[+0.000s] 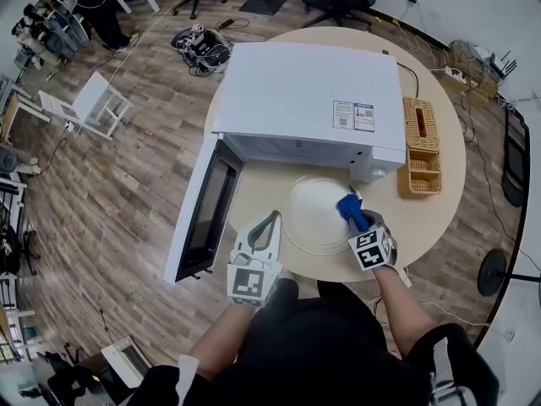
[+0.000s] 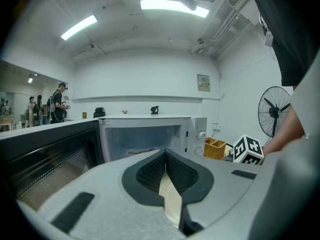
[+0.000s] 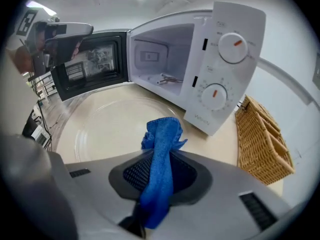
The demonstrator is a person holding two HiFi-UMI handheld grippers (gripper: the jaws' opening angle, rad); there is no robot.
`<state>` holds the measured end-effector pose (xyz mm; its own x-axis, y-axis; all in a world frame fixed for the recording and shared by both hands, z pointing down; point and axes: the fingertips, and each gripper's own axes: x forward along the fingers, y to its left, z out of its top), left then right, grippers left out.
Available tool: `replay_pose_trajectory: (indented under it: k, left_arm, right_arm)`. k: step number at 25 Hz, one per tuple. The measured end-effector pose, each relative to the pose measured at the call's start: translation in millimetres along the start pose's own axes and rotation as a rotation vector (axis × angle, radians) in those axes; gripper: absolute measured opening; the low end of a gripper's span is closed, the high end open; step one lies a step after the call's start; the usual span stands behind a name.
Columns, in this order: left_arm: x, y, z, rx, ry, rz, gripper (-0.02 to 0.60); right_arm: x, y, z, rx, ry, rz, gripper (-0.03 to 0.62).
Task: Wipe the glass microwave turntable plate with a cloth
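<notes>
The round glass turntable plate (image 1: 317,214) lies flat on the round table, in front of the open microwave (image 1: 313,91). My right gripper (image 1: 359,220) is shut on a blue cloth (image 1: 352,209) over the plate's right part. In the right gripper view the cloth (image 3: 162,139) sticks out beyond the right gripper (image 3: 162,153), above the plate (image 3: 107,121). My left gripper (image 1: 272,220) hovers just left of the plate's rim. Its tips meet in the left gripper view (image 2: 165,152), and only pale table shows through the slit below them.
The microwave door (image 1: 203,214) hangs open to the left, beside my left gripper. A wicker basket (image 1: 421,146) stands right of the microwave on the table (image 1: 431,218). A floor fan (image 1: 494,273), chairs and cables stand around the table.
</notes>
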<state>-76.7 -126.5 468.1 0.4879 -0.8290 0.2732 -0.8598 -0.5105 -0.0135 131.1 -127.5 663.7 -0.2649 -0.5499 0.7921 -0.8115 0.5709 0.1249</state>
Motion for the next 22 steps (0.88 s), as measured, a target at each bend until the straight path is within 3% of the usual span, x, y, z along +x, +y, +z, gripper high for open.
replay_pose_trajectory:
  k: [5, 14, 17, 22]
  left_arm:
    - [0, -6, 1, -0.001, 0.001, -0.013, 0.006]
    - [1, -9, 2, 0.004, 0.0, -0.015, 0.006]
    - [1, -8, 6, 0.01, -0.008, -0.009, 0.006]
    - [-7, -13, 13, 0.001, -0.016, -0.012, 0.006]
  right_arm:
    - [-4, -22, -7, 0.069, -0.012, -0.036, 0.078]
    - [-9, -19, 1, 0.057, -0.044, -0.019, 0.077]
    - [-29, -14, 37, 0.016, -0.16, -0.005, 0.076]
    - [-97, 0, 127, -0.037, -0.449, 0.026, 0.075]
